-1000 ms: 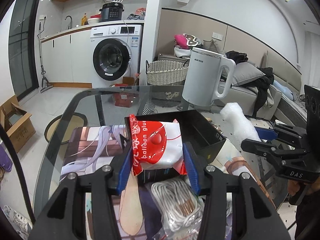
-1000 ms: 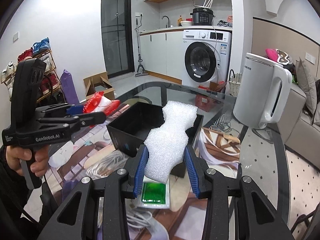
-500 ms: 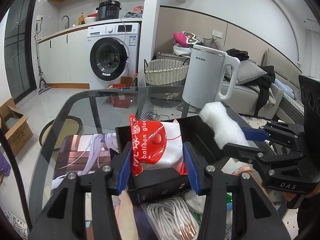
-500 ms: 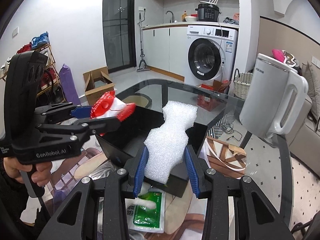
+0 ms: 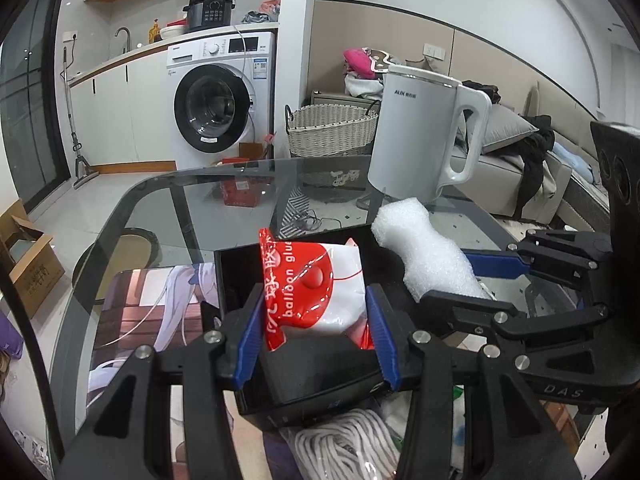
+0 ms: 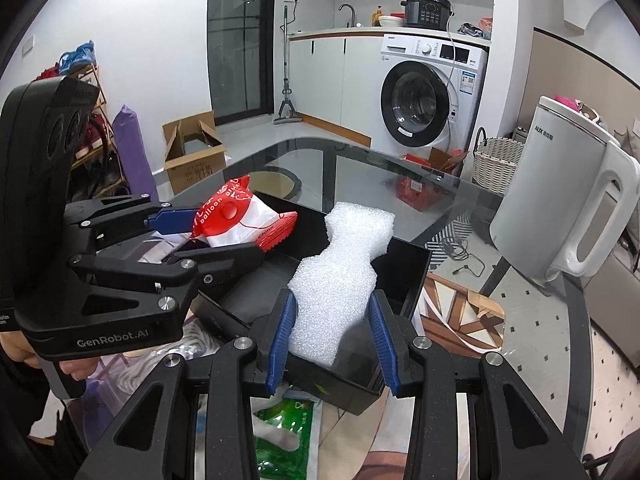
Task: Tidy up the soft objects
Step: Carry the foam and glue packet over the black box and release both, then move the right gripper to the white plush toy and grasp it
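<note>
Behind everything stands a kitchen corner with a white washing machine (image 5: 222, 110) under a counter, and a sofa off to one side. Nearer, a dark glass desk (image 5: 192, 200) with a rounded edge carries a printed mat (image 5: 160, 304), a tall white kettle (image 5: 424, 136) and a black open-topped bin (image 6: 400, 268). The kettle stands upright at the far side of the desk, well apart from the bin. The bin sits on the mat, close in front of both cameras.

The left gripper (image 5: 316, 332) has its blue-padded jaws partly closed on a red and white packet (image 5: 316, 280) printed "balloon glue", held over the bin's near-left part. The right gripper (image 6: 334, 334) has its jaws narrowly set and pressed on the lower end of a white foam piece (image 6: 340, 276), which stands up between the pads over the bin's near wall. In the left wrist view the foam leans out above the bin's right side, just beside the packet but not touching it.

Below the bin on the mat lie a coil of white cord (image 5: 344, 444) and a green packet (image 6: 286, 432). A hand (image 6: 24, 356) grips the left gripper's handle.
</note>
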A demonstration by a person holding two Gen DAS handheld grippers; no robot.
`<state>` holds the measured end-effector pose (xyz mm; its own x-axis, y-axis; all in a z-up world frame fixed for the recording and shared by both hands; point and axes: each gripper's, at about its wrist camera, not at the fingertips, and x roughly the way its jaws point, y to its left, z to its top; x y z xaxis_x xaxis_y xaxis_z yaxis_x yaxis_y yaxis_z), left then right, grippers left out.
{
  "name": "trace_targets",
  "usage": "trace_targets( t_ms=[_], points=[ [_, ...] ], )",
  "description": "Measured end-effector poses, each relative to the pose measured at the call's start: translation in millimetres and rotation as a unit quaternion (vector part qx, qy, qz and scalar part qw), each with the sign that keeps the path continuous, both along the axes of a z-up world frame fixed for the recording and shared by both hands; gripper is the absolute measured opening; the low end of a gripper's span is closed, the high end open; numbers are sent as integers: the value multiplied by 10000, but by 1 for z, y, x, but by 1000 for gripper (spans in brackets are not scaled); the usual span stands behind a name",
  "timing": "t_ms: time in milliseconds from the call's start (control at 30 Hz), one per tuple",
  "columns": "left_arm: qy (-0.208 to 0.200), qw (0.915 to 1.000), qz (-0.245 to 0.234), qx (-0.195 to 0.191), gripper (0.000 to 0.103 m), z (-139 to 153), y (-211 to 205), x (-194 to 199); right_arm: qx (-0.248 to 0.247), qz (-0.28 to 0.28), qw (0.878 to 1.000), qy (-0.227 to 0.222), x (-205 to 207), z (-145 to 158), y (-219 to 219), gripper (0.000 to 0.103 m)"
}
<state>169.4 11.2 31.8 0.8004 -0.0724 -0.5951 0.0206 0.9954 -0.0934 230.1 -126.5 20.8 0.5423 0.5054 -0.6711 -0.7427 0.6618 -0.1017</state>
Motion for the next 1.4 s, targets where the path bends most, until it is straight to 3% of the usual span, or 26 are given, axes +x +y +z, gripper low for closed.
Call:
trace_targets(
  t_ms=[367,1000,1167,1267,1333,1400],
  points=[
    [281,9995,-94,141,48,-16,-5,11,-235,-17,9997,100,8,-11,6,38],
    [442,9986,-244,176,52,-14,-6,2,-251,46,9988,424,2,-12,4,39],
    [414,9988,-241,102,54,-13,-2,1,-164,22,9995,283,-2,-8,2,51],
    [400,9988,-240,110,60,-11,-1,-1,-150,20,9997,193,-6,-4,-2,59],
    [373,9990,-228,94,64,-9,-1,-4,-118,-26,9999,76,-10,0,-6,73],
    [342,9990,-293,-17,71,-7,0,-7,-37,-57,10000,-10,-15,6,-12,79]
  ],
)
